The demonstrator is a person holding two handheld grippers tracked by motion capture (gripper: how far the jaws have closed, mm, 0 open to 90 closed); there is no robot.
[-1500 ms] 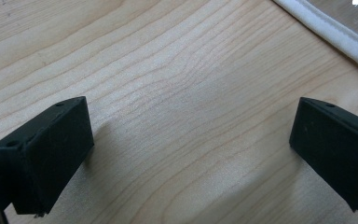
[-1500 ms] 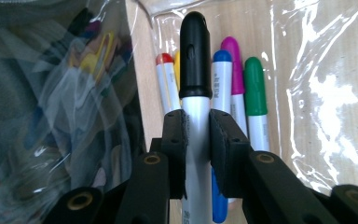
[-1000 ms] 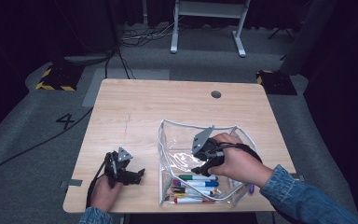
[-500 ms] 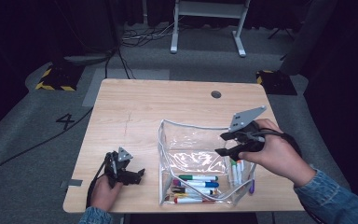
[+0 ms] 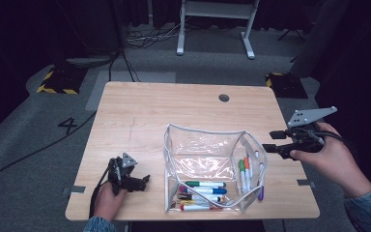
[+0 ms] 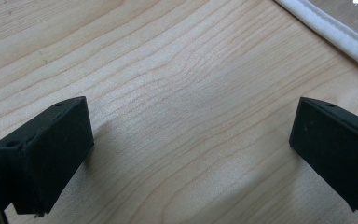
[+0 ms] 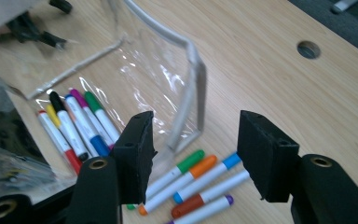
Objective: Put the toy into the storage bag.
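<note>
Wooden table (image 5: 174, 111): clear pouch (image 5: 207, 154) holds markers (image 5: 203, 189); more markers (image 5: 245, 170) beside.

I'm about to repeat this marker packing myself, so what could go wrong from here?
1. The loose markers lie side by side, touching, beside the clear pouch; the open right hand-held gripper may pinch two at once or nudge the purple-capped one toward the table edge.
2. The pouch is soft and unheld: the left hand-held gripper rests open beside it, so pushing a marker in may slide or fold it.
</note>
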